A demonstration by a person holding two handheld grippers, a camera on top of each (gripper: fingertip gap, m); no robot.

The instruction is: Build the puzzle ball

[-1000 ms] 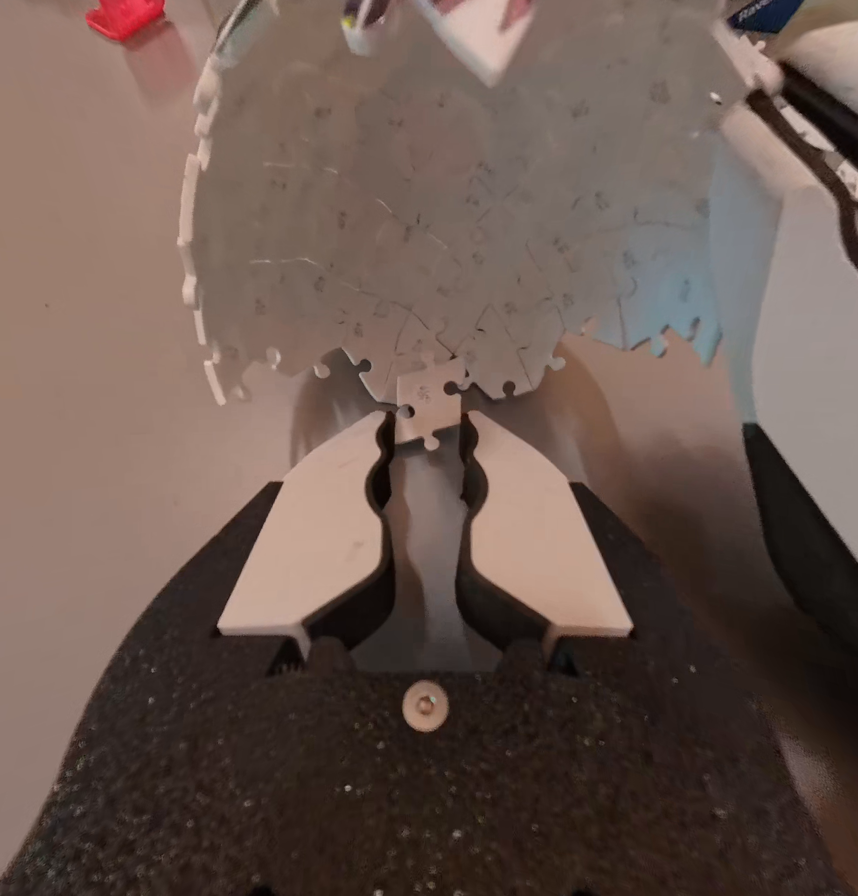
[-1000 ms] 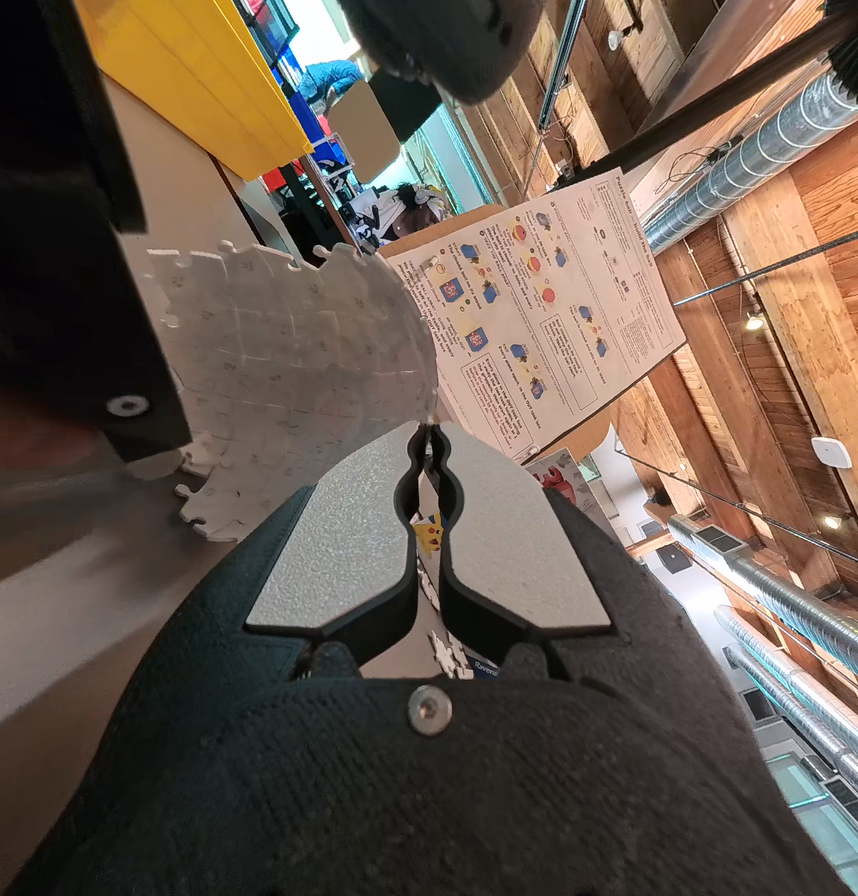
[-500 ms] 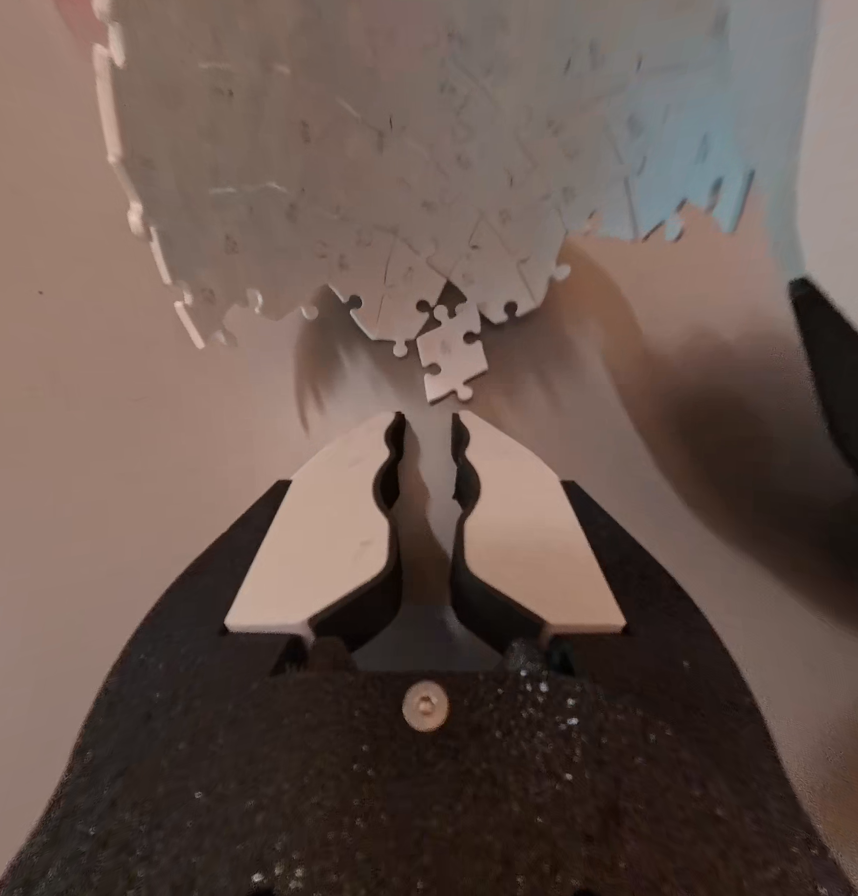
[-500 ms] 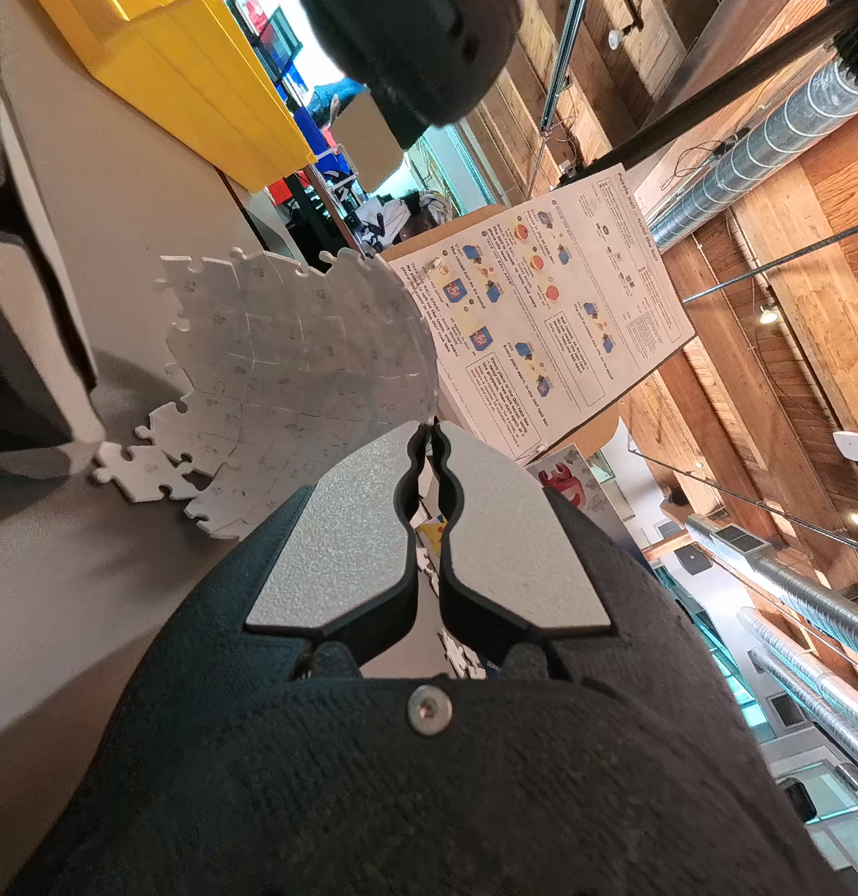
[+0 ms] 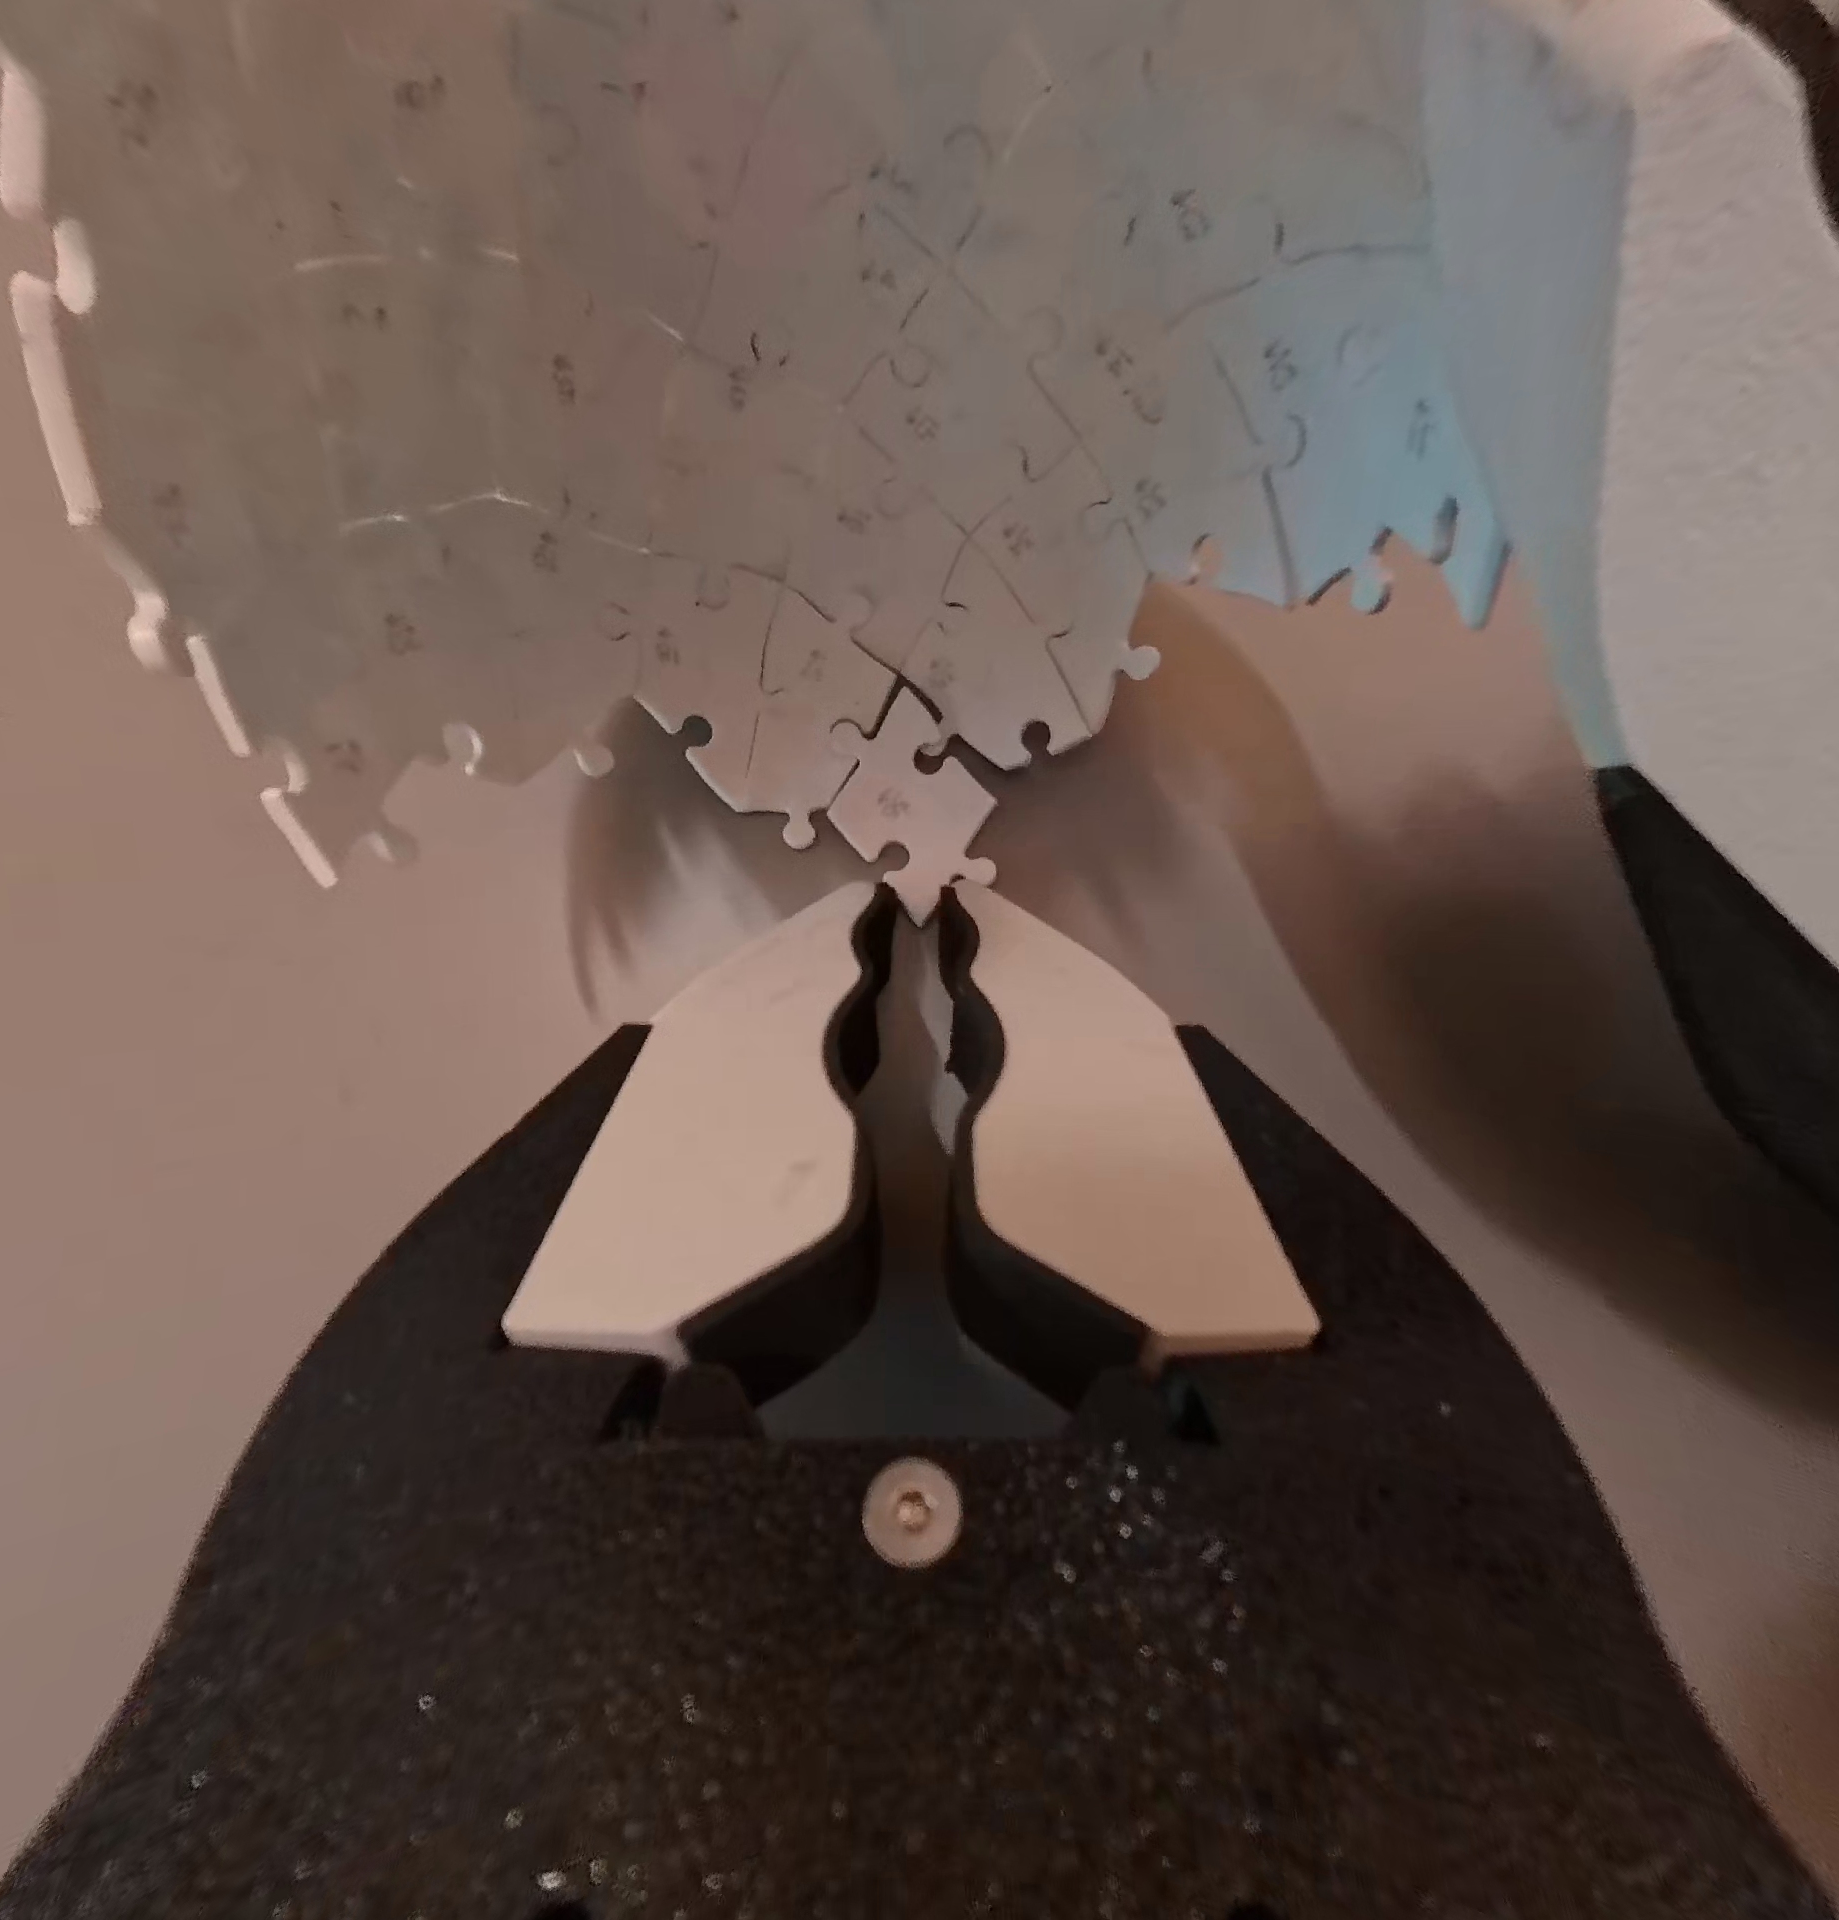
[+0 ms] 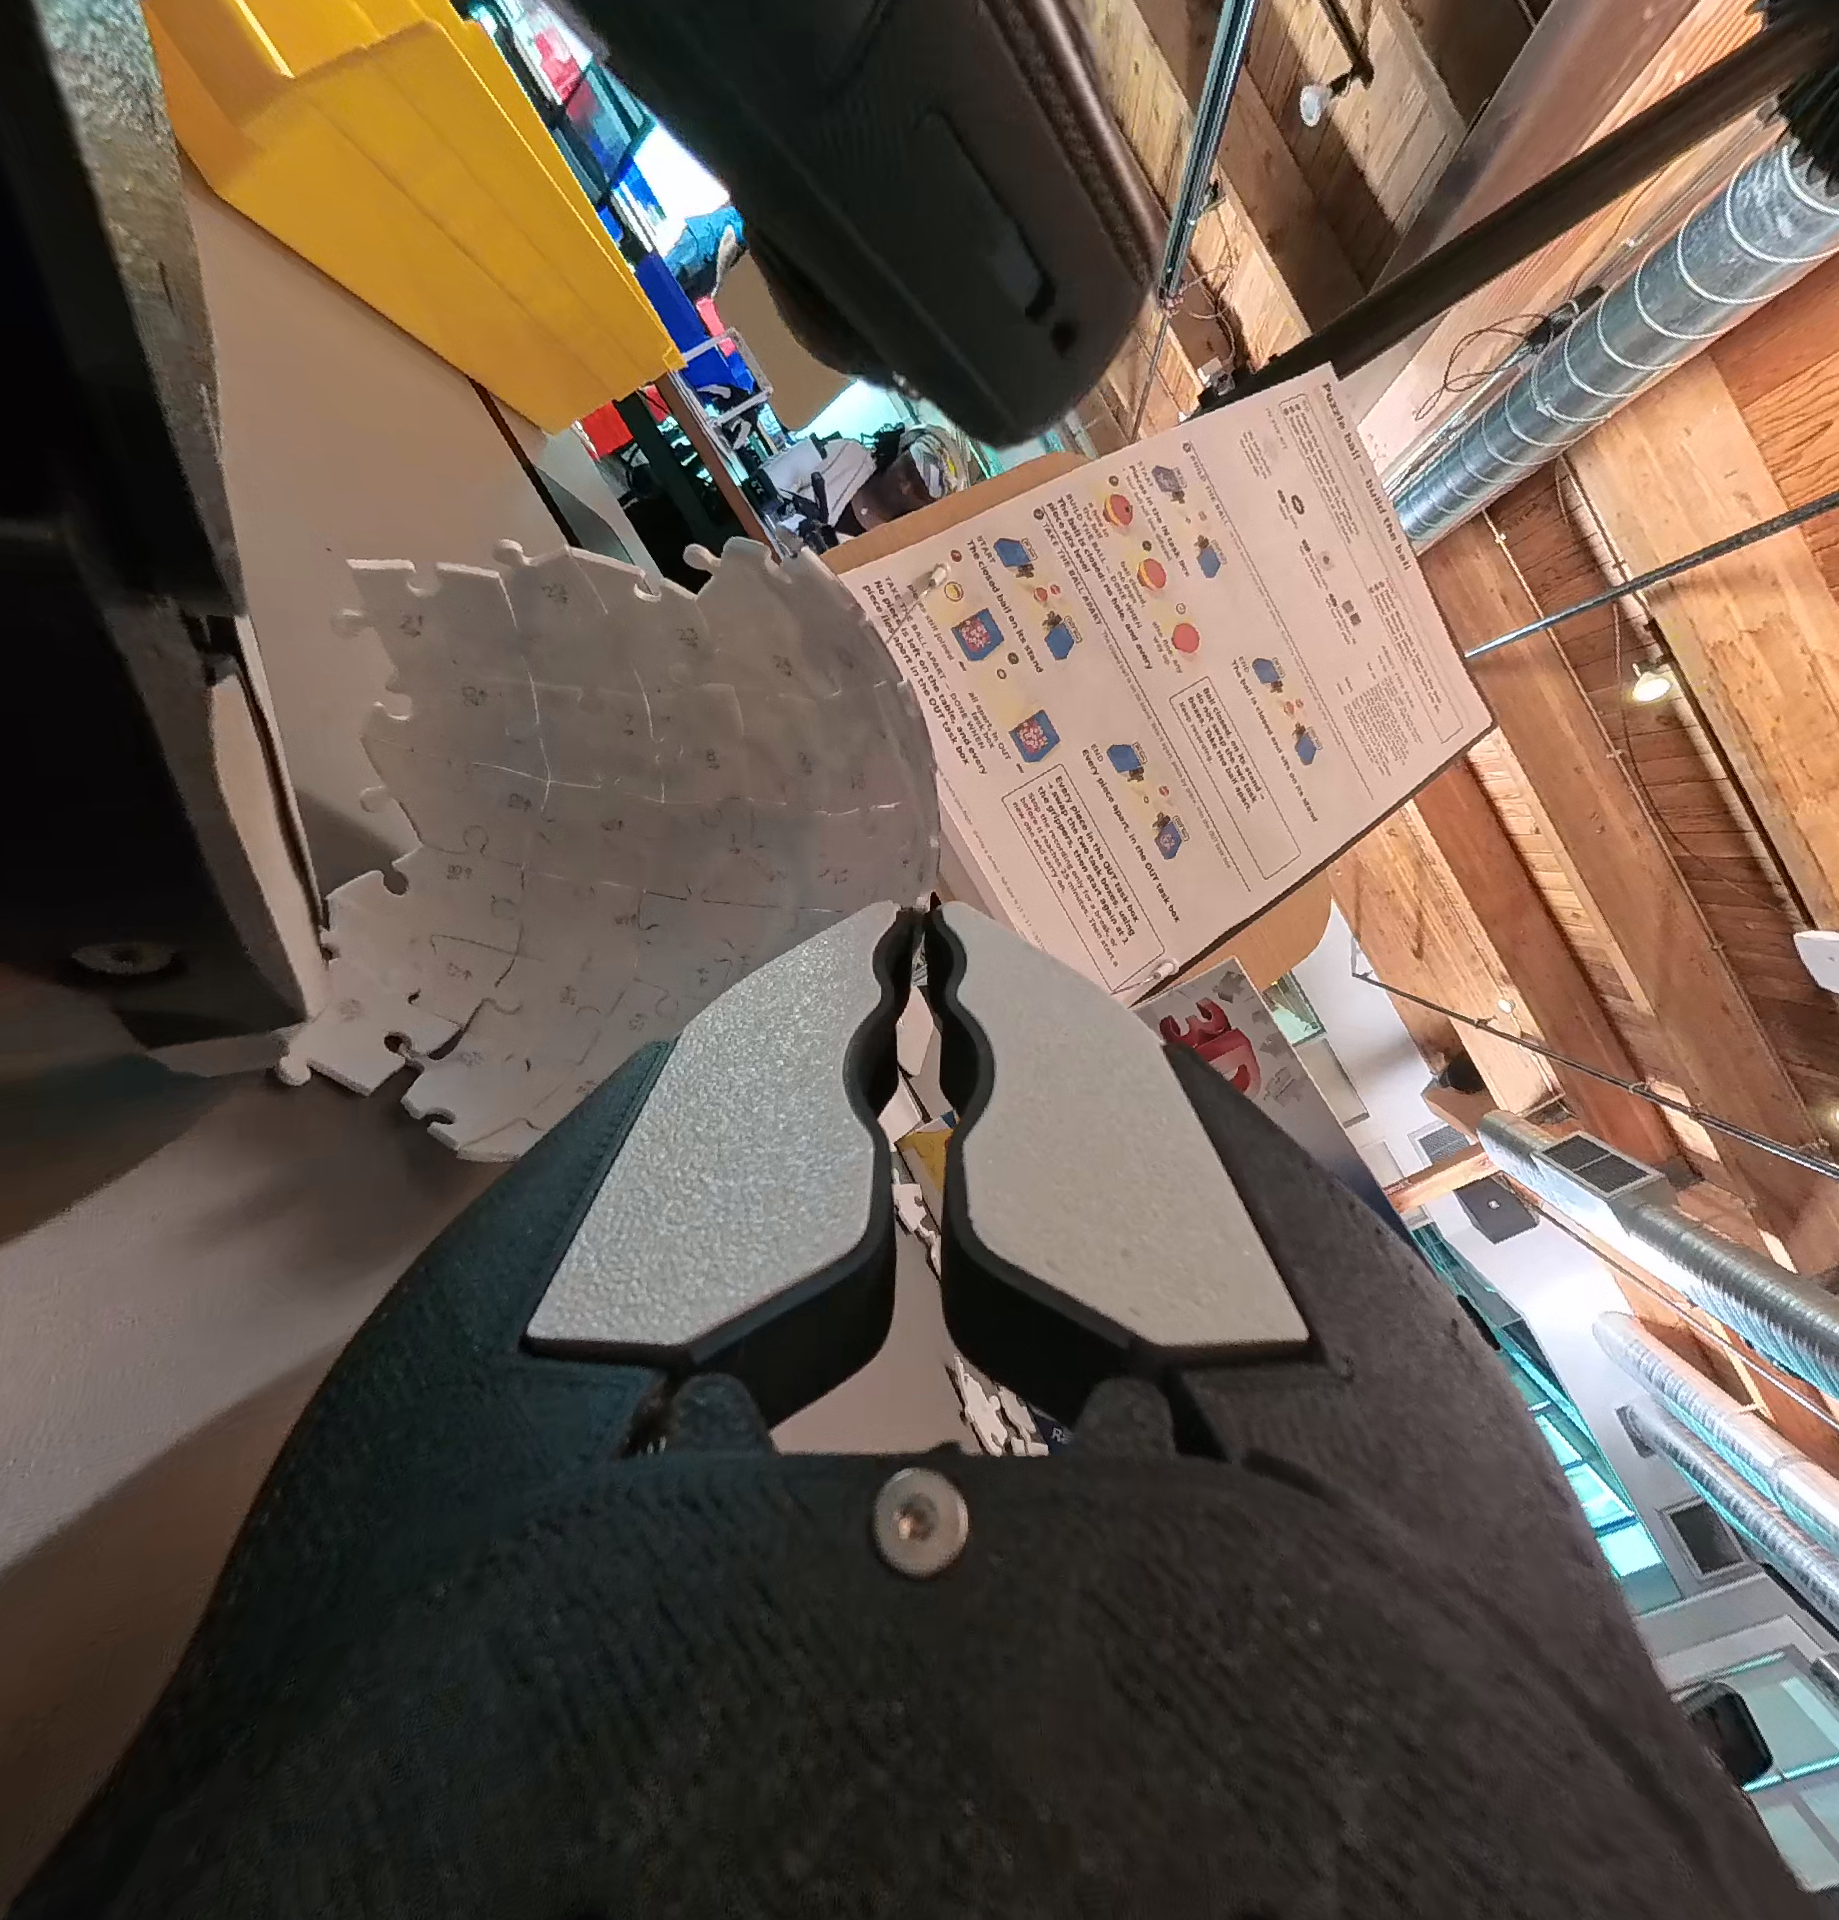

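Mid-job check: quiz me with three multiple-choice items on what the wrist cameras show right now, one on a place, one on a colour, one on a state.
1. Where is the single puzzle piece?
A. On the shell's top rim
B. At the lower edge of the partly built puzzle ball shell, just ahead of the left gripper
C. Far off, apart from the shell

2. What colour are the stacked bins behind the shell in the right wrist view?
A. Green
B. White
C. Yellow

3. What state is the right gripper in?
A. Shut on the shell's rim
B. Wide open, holding nothing
C. Shut on a loose piece

Answers:
1 B, the piece meets the shell's bottom notches, with its corner at the fingertips.
2 C, they are bright yellow.
3 A, its fingertips pinch the shell's edge.
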